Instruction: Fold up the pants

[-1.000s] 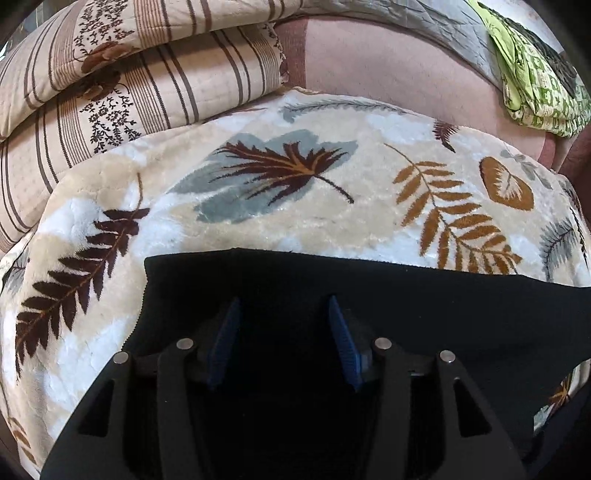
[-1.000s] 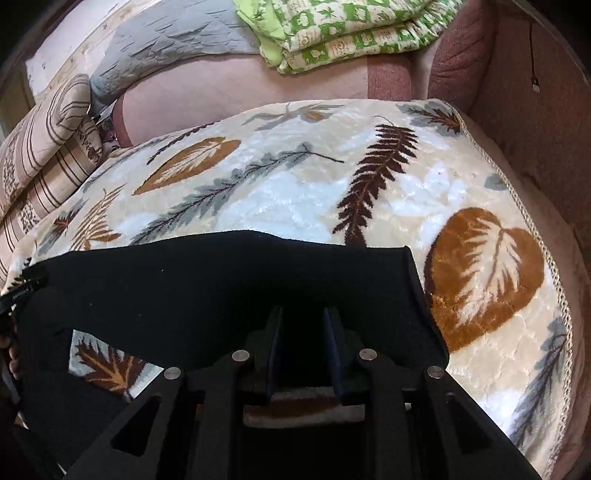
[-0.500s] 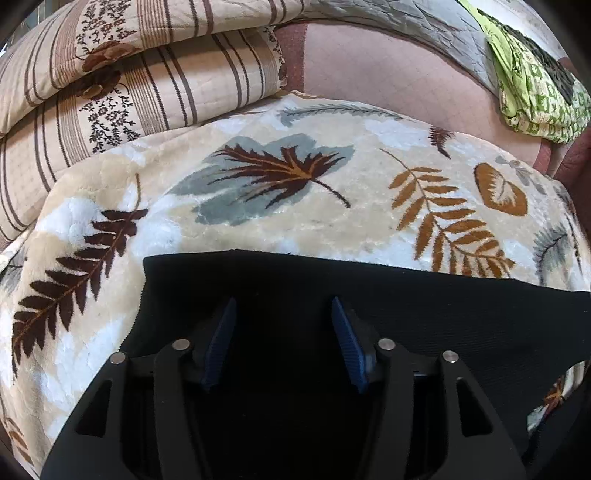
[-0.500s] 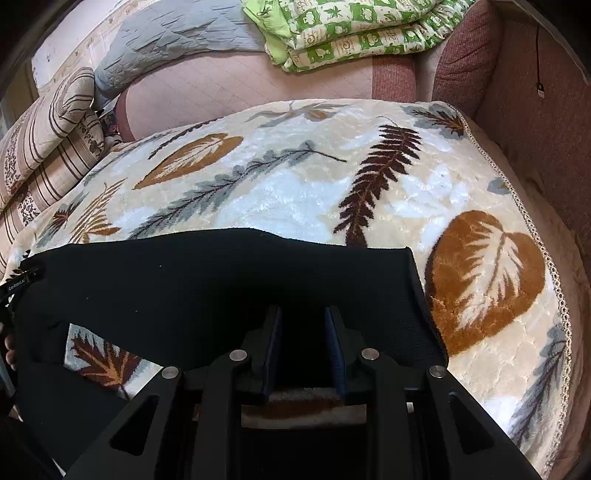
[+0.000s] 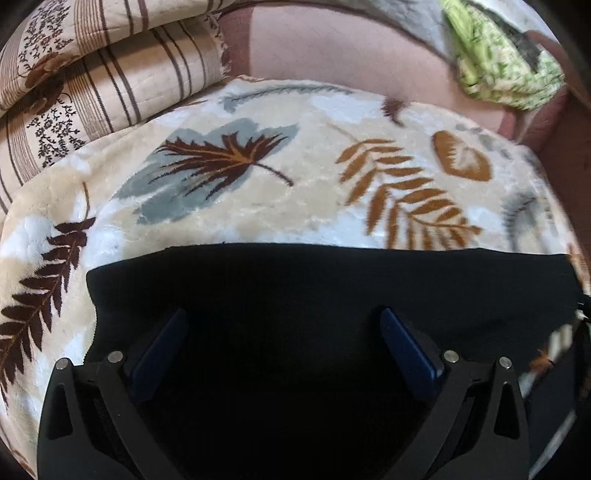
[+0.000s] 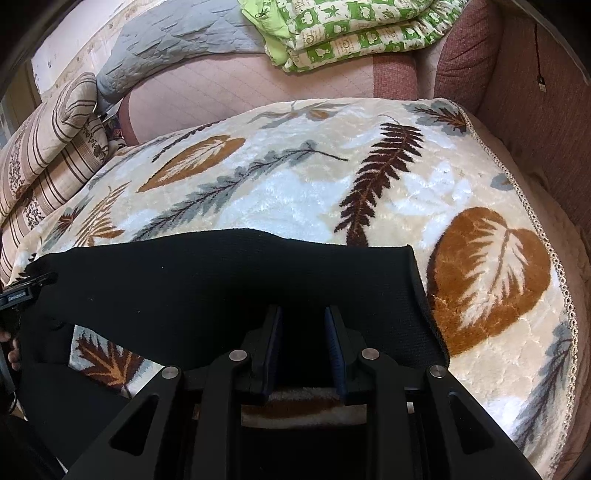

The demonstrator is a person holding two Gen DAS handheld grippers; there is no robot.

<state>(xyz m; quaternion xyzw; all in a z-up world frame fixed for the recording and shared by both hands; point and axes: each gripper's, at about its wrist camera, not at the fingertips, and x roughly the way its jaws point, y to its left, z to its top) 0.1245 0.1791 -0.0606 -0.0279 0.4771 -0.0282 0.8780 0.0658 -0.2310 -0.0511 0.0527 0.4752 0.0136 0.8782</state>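
Note:
Black pants lie across a leaf-patterned blanket, their far edge straight and their left end squared off. My left gripper hovers over the cloth and its jaws are opening wide; the blue pads stand far apart with flat cloth under them, not pinched. In the right wrist view the pants end in a turned-up edge at the right. My right gripper holds its jaws narrow with a fold of black cloth between the pads. Part of the left gripper's body shows at the left edge.
Striped folded quilts are stacked at the left. A green patterned quilt and a grey one lie at the back on a pink mattress. The blanket's trimmed edge runs down the right, beside a reddish upholstered wall.
The left gripper's jaws have spread from half apart to wide, and its view has tipped slightly. The right gripper and the pants have stayed as they were.

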